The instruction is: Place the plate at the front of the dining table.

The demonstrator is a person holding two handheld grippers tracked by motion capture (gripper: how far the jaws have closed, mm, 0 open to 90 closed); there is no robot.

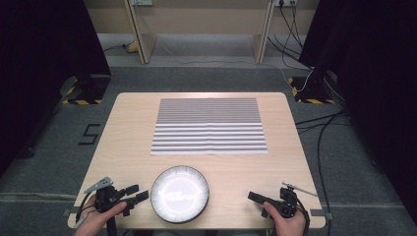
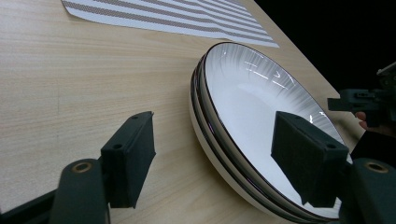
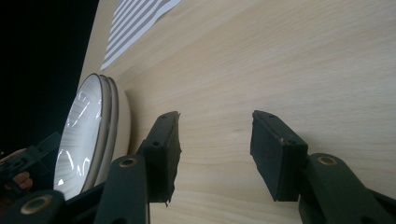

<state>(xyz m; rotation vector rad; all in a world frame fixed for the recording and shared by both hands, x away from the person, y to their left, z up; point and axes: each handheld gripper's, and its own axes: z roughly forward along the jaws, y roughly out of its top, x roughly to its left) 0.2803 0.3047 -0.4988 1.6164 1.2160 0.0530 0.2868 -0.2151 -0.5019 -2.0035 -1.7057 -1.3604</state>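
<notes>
1. Currently the plates (image 1: 179,193), a stack of two white ones with dark rims, sit on the light wooden table (image 1: 123,142) near its near edge, at about six o'clock of the tabletop in the high view; in the left gripper view two rims show one on the other (image 2: 261,121); in the right gripper view the same stack stands at nine o'clock (image 3: 93,140).
2. At twelve o'clock of the plates, well apart from them, a grey and white striped placemat (image 1: 209,126) lies flat on the table; its corner shows at the top of the left gripper view (image 2: 177,16) and at eleven o'clock in the right gripper view (image 3: 135,23).
3. At nine o'clock of the plates the left claw (image 1: 139,192) is held by a hand (image 1: 101,219) low over the table; its jaws stand apart and clamp nothing; in the left gripper view (image 2: 219,158) the near rim of the stack lies between them, with one pad over the plate's white face, and whether it touches I cannot tell.
4. At three o'clock of the plates the right claw (image 1: 255,198) is held by the other hand (image 1: 287,223), near the stack but apart from it; in the right gripper view (image 3: 215,149) its jaws stand wide with bare table between them.
</notes>
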